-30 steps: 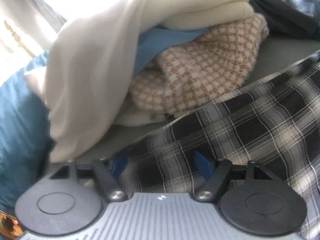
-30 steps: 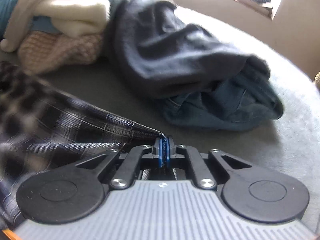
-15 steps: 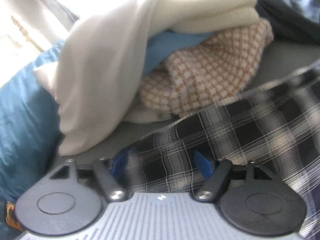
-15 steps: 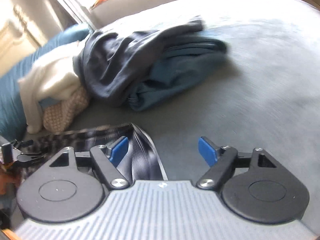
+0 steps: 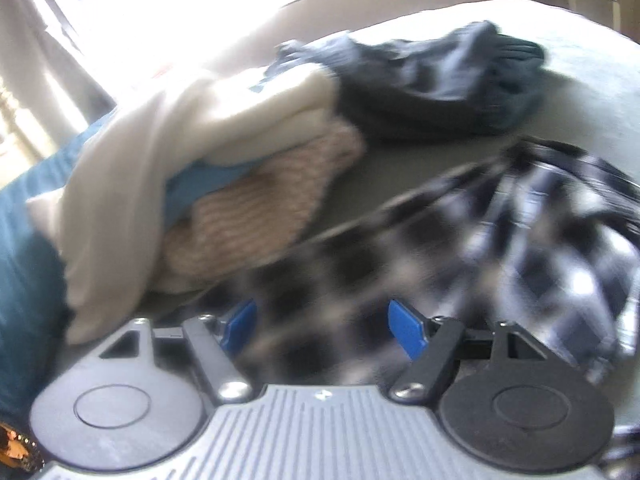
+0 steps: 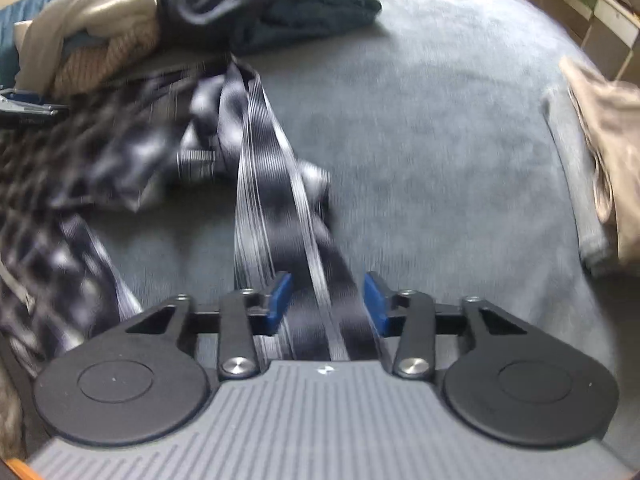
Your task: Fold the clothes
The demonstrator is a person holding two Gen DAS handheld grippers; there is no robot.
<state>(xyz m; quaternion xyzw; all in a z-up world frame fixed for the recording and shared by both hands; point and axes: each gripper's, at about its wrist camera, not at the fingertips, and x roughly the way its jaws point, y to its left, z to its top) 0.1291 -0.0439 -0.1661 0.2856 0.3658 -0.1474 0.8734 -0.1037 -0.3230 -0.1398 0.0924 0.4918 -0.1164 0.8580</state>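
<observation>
Plaid shirt (image 6: 132, 152) lay rumpled on the grey bed (image 6: 440, 128), blurred in both views, one strip running up between the right gripper's (image 6: 327, 300) blue pads. Its jaws had just been closing, standing narrow; whether the pads pressed the cloth could not be told. Left gripper (image 5: 322, 326) stood wide over the plaid, pads clear of it. Behind the shirt: a heap of cream (image 5: 168, 128), tan knit (image 5: 256, 208) and blue pieces, with dark clothes (image 5: 436, 84) beside. A beige garment (image 6: 608, 140) lay at the bed's right edge.
</observation>
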